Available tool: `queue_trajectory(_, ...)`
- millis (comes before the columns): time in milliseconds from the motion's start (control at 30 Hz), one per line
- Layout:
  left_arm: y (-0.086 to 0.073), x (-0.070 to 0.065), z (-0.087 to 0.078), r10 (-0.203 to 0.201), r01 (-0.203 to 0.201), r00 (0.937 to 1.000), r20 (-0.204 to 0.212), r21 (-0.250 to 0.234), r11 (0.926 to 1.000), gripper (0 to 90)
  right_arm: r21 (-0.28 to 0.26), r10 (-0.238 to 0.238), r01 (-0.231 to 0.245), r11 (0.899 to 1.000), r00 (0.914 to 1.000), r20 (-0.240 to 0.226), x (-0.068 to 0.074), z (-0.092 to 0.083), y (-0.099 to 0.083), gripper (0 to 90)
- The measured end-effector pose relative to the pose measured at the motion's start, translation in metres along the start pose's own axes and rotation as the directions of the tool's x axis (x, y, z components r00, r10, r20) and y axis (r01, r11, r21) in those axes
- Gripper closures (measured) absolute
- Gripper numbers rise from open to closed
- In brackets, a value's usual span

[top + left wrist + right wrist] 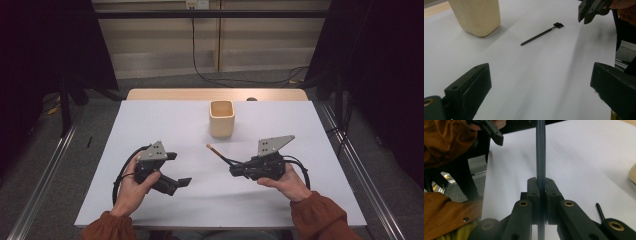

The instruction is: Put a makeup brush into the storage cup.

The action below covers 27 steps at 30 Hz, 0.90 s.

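Observation:
My right gripper (pixel 540 185) is shut on a thin dark rod (pixel 540 157) that runs straight up between its pads. In the high view the right gripper (pixel 233 171) is at centre right of the white table (pixel 165 120). A thin stick with a pale tip (pixel 218 153) reaches from its jaws toward a beige cup (pixel 221 118); I cannot tell whether this is the held rod. A second black rod (pixel 537 36) with a small square head lies flat on the table. My left gripper (pixel 179 169) is wide open at front left, with nothing between its jaws.
The cup (pixel 477 16) stands upright at the back centre of the table. The second rod's rounded end (pixel 599 211) lies close beside my right gripper (pixel 585 15). A wooden edge (pixel 215 94) runs behind the white top. Metal rails flank the table.

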<state>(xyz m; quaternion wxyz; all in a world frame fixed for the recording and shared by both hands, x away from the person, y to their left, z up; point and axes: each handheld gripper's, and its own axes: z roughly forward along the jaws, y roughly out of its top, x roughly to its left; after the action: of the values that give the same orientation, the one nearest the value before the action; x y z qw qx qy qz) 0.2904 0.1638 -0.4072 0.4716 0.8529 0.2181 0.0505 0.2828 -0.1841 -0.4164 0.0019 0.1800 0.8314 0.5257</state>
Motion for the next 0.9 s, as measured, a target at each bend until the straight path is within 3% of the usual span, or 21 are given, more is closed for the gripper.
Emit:
queue_trajectory(200,-0.001,0.001,-0.001,-0.003,0.003,0.9999,-0.015,-0.007,1.0,3.0,-0.069,-0.01,0.008,0.998,0.9998,-0.015,0.003,0.001,-0.001,84.7)
queue_trajectory(400,-0.002,0.001,-0.001,-0.004,0.004,0.9999,-0.011,-0.017,0.9998,3.0,-0.15,-0.01,0.009,0.989,0.9999,-0.008,0.003,-0.002,0.001,84.7)
queue_trajectory(667,-0.003,-0.005,-0.002,0.002,-0.002,1.0,-0.008,-0.038,0.9993,3.0,-0.131,-0.016,0.016,0.991,0.9999,0.004,0.003,0.0,0.001,84.7)
queue_trajectory(900,0.0,-0.012,-0.001,-0.004,0.006,0.9999,0.016,-0.123,0.9924,2.7,-0.128,-0.017,0.017,0.992,0.9998,0.005,0.002,-0.001,0.001,84.7)
